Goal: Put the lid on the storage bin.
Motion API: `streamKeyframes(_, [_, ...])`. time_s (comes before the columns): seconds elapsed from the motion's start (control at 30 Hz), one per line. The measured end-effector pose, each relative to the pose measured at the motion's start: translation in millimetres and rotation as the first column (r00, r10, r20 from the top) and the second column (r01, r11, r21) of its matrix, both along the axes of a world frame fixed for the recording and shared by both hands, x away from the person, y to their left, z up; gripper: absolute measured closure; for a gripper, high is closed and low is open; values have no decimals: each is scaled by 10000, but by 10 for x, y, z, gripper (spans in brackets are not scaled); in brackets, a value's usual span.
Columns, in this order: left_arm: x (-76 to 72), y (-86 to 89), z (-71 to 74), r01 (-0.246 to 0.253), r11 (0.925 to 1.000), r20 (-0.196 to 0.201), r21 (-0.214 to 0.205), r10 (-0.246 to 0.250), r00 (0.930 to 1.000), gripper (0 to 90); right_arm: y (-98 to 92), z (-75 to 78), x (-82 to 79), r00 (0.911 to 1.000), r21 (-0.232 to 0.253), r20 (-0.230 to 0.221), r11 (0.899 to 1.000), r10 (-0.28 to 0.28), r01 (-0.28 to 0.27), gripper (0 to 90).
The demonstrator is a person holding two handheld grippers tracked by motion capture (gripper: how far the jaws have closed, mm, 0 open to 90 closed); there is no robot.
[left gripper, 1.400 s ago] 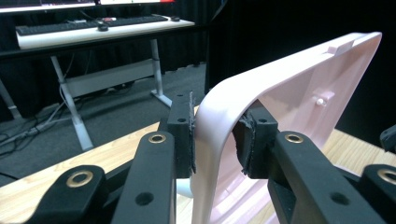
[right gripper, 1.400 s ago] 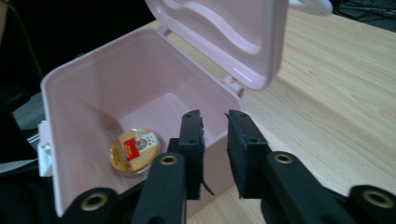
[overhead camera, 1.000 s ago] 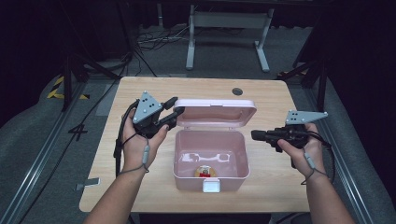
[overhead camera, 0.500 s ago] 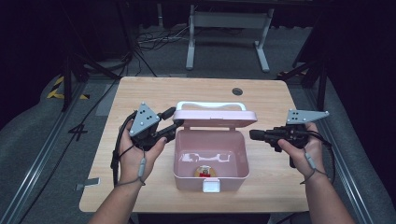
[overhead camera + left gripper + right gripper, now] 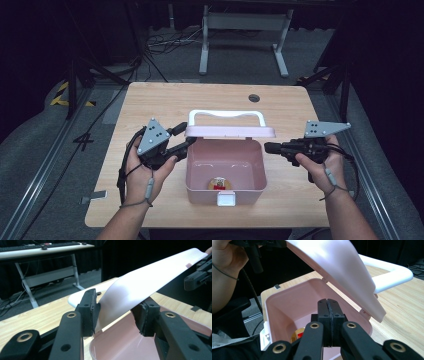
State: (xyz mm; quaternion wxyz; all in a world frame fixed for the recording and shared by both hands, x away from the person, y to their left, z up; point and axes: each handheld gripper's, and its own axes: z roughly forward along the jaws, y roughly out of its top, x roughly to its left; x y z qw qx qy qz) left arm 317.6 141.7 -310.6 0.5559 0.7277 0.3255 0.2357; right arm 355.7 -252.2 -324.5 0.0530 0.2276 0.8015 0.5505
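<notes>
Centred on the wooden worktop [image 5: 165, 100] sits a pink box [image 5: 225, 172], lid [image 5: 150, 282] half raised and straddled, perhaps touched, by the spread left tongs [image 5: 117, 315]; right tongs [image 5: 327, 315] are pressed closed, empty, beside the rim.

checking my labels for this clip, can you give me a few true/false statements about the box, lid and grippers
1. The lid of the pink box is partly raised. True.
2. The right gripper has its jaws wide open. False: they are pressed together, holding nothing.
3. The lid edge sits between the left gripper's jaws. True.
4. The box is empty. False: a small round item with a red patch lies on its floor.
5. The right gripper grips the white handle. False: it is apart from it, by the box's right side.
</notes>
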Motion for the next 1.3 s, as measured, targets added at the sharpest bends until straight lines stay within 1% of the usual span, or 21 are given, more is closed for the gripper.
streamKeyframes(0.07, [-5, 20, -13, 180, 9998, -218, -100, -182, 9996, 550, 1, -1, -15, 10000, -4, -18, 10000, -7, 7, 900])
streamKeyframes(0.1, [-5, 20, -13, 180, 9998, -218, -100, -182, 9996, 544, 1, -2, -21, 10000, -1, -7, 10000, 6, -6, 900])
streamKeyframes(0.13, [-5, 54, -27, 339, 9991, -448, -264, -351, 9984, 544, 0, -3, -29, 10000, 19, 7, 10000, 3, -3, 900])
streamKeyframes(0.17, [-6, 67, -34, 423, 9986, -579, -324, -441, 9973, 544, -1, -4, -33, 10000, 25, 12, 10000, -14, 14, 900])
streamKeyframes(0.2, [-6, 67, -34, 423, 9986, -579, -324, -441, 9973, 540, -1, -4, -33, 10000, 25, 12, 10000, -14, 14, 900])
streamKeyframes(0.23, [-5, 77, -51, 629, 9978, -811, -230, -645, 9946, 523, -3, -11, -39, 10000, 75, 17, 10000, -41, 41, 900])
streamKeyframes(0.3, [-12, 71, -67, 725, 9974, -922, 3, -722, 9931, 507, -6, -13, -39, 10000, 93, 27, 9999, -76, 76, 900])
streamKeyframes(0.33, [-19, 66, -73, 694, 9975, -875, 105, -682, 9938, 507, -6, -13, -37, 10000, 103, 18, 9999, -74, 74, 900])
streamKeyframes(0.43, [-32, 66, -77, 699, 9974, -877, 195, -679, 9938, 504, -4, -10, -29, 10000, 144, 45, 9999, -76, 75, 900])
streamKeyframes(0.63, [-33, 135, -103, 624, 9978, -1095, 240, -595, 9922, 481, -17, 5, -19, 9999, 227, 114, 9997, -46, 43, 900])
streamKeyframes(0.7, [-26, 151, -108, 604, 9977, -1126, 322, -564, 9920, 490, -19, 7, -20, 9999, 251, 117, 9997, -46, 43, 900])
streamKeyframes(0.73, [-9, 169, -126, 559, 9963, -1137, 656, -482, 9923, 507, -25, 12, -22, 9999, 283, 139, 9996, -36, 32, 900])
streamKeyframes(0.8, [-2, 177, -138, 654, 9940, -1189, 872, -548, 9914, 514, -28, 17, -24, 9999, 318, 168, 9995, -40, 35, 900])
streamKeyframes(0.93, [5, 196, -143, 694, 9930, -1292, 952, -568, 9900, 516, -31, 24, -33, 9998, 323, 178, 9995, -40, 34, 900])
streamKeyframes(0.97, [25, 235, -158, 615, 9935, -1421, 958, -475, 9887, 517, -29, 27, -36, 9998, 305, 205, 9995, -47, 41, 900])
streamKeyframes(1.1, [45, 287, -176, 563, 9930, -1612, 1041, -390, 9862, 510, -25, 26, -38, 9998, 306, 206, 9995, -39, 33, 900])
streamKeyframes(1.13, [56, 323, -182, 420, 9925, -1721, 1144, -218, 9848, 506, -23, 25, -42, 9998, 301, 213, 9995, -30, 24, 900])
streamKeyframes(1.2, [63, 343, -181, 351, 9925, -1741, 1172, -143, 9846, 501, -20, 26, -50, 9998, 297, 204, 9996, -11, 5, 900])
streamKeyframes(1.23, [79, 382, -176, 258, 9940, -1778, 1064, -65, 9840, 497, -19, 27, -54, 9998, 281, 206, 9996, -6, 0, 900])
streamKeyframes(1.27, [79, 382, -176, 258, 9940, -1778, 1064, -65, 9840, 493, -18, 29, -59, 9998, 265, 201, 9996, -6, 0, 900])
streamKeyframes(1.3, [100, 435, -168, 80, 9950, -1749, 992, 95, 9845, 489, -17, 31, -64, 9998, 253, 192, 9997, 22, -27, 900])
